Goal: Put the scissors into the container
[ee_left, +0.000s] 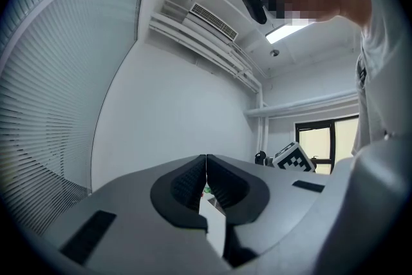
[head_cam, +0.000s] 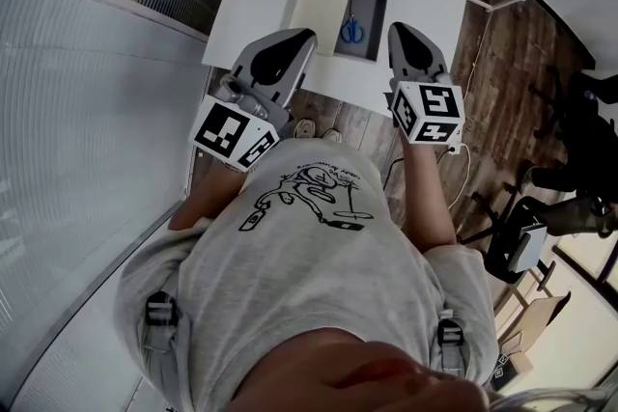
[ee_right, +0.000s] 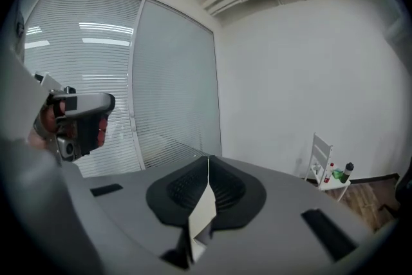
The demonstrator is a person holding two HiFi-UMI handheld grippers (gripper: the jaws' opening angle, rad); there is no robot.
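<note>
We judge the task done: the scissors point(head_cam: 352, 30) lie in the container point(head_cam: 372, 7), and our left gripper point(ee_left: 206, 161) and right gripper point(ee_right: 208, 165) are both closed, empty.

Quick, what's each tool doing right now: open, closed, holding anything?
Left tool: closed, holding nothing.
Right tool: closed, holding nothing.

We lose white rectangular table's point(head_cam: 256, 10) near edge behind grey left gripper point(head_cam: 297, 38), right gripper point(head_cam: 399, 31); blue-handled scissors' point(head_cam: 351, 30) blades too small to tell.
</note>
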